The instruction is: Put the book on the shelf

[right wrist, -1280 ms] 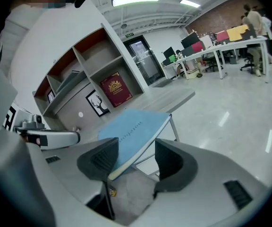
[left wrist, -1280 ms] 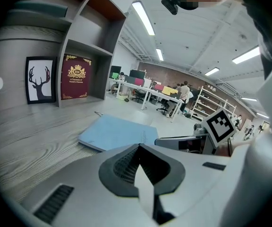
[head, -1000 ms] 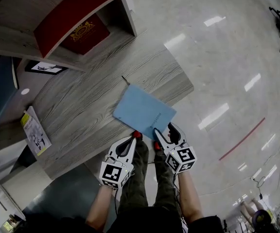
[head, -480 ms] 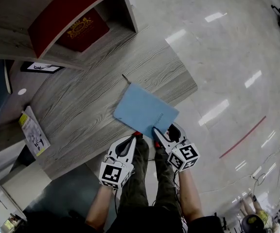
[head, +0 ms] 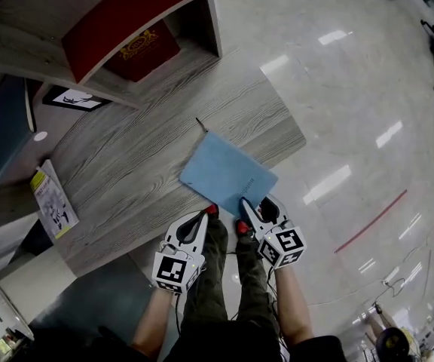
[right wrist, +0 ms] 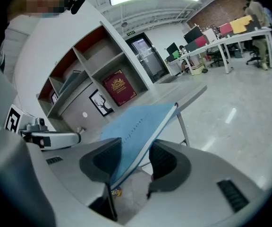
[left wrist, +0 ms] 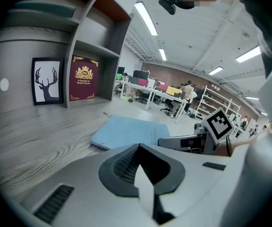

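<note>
A thin light-blue book [head: 228, 173] lies flat on the grey wooden table [head: 126, 157], its near corner jutting past the table edge. My right gripper [head: 246, 216] straddles that corner. In the right gripper view the book [right wrist: 136, 124] runs tilted between the two pads, and the jaws of the gripper [right wrist: 136, 160] are closing with a gap still showing beside the spine. My left gripper [head: 209, 213] hovers just left of it at the table edge, shut and empty [left wrist: 137, 167]. The shelf [head: 126, 21] rises at the far side of the table.
A maroon book [head: 143, 50] stands in a red-lined shelf compartment. A framed deer picture [head: 72, 98] leans below it. A magazine [head: 51, 200] lies at the table's left end. Glossy floor spreads to the right, with office desks [left wrist: 150, 91] beyond.
The right gripper has edged slightly further onto the book's near corner. The book and the left gripper stay where they were.
</note>
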`<state>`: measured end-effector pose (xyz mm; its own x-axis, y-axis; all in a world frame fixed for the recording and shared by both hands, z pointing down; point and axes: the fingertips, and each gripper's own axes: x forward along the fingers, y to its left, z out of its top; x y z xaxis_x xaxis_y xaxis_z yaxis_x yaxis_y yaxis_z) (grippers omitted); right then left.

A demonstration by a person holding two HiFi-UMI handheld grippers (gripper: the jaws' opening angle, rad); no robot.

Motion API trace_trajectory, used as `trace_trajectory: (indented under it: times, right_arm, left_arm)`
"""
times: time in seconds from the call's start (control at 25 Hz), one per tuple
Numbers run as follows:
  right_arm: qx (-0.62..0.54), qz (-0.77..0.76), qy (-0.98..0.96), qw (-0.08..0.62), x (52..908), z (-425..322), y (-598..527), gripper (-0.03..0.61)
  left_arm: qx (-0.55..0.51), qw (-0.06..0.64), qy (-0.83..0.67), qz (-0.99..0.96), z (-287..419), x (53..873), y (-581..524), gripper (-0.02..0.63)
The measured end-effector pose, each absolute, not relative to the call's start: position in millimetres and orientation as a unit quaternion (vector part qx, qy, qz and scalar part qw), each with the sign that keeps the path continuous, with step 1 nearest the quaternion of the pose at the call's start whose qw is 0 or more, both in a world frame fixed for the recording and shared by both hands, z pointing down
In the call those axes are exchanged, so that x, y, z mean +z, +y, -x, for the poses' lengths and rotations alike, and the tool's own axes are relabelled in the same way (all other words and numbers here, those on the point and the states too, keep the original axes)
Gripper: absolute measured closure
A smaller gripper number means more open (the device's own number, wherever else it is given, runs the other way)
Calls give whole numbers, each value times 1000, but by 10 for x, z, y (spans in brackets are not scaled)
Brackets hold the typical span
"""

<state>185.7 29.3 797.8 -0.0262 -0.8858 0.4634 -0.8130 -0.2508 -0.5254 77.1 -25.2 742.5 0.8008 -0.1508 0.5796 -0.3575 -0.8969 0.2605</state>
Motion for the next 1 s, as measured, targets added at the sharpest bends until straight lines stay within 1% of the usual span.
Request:
trace_trajectory:
  times: [0.12, 0.48, 0.72, 0.88, 1.0]
  right_arm:
    - [-373, 695, 614, 42, 7894, -1842, 294, 413]
    - [-362, 686, 630, 36, 7506, -1723, 272, 496]
    - [-337, 682, 648, 15, 7143, -1575, 258, 512]
    - [-313, 680, 663, 13, 6832, -1505, 228, 514]
    - [-294, 680, 671, 8, 6614, -1446, 259, 515]
  left_arm:
    - [274, 179, -145, -934, -758, 7315, -259, 611]
    - [240, 159, -176, -941, -595, 6830, -261, 611]
    - [217, 145, -202, -944, -393, 6430, -201, 611]
    - [190, 158, -220, -944, -275, 6181, -166, 611]
    - [177, 153, -230, -944, -190, 6021, -114, 611]
